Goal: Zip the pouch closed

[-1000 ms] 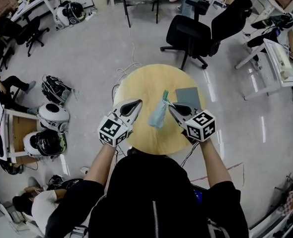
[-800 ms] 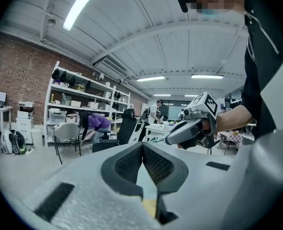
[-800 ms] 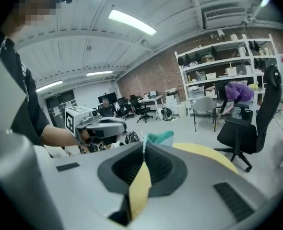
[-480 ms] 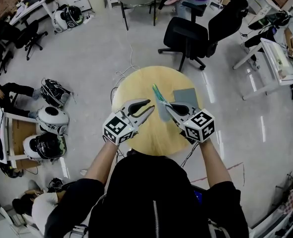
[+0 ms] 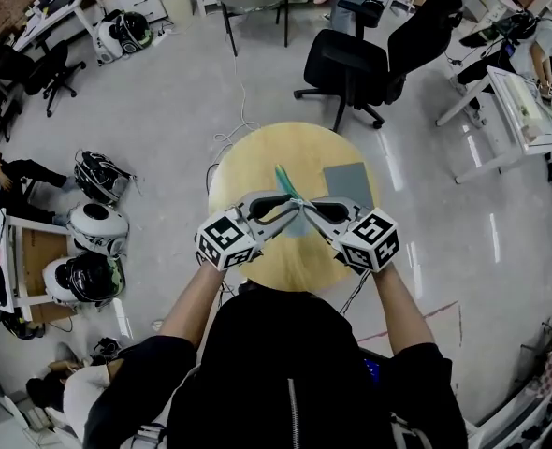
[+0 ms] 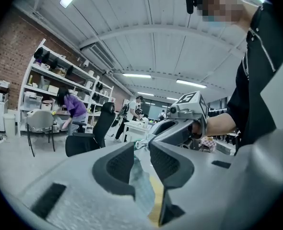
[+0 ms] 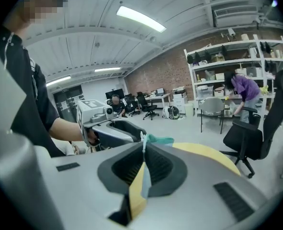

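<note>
Swung inward since a second ago, the left gripper [image 5: 289,208] has just been spreading its jaws around the pouch [image 5: 284,180] (pads not pressing), which the right gripper [image 5: 310,208] pinches; best seat squarely on the slider before pulling.

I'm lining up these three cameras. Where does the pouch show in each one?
Head view: the pouch is at centre, its teal end sticking up.
Left gripper view: low centre, in the gap between the left gripper's fingers, which have just been opening.
Right gripper view: low centre, pinched edge-on by the right gripper's fingers.
Shared landmark: the black office chair.
</note>
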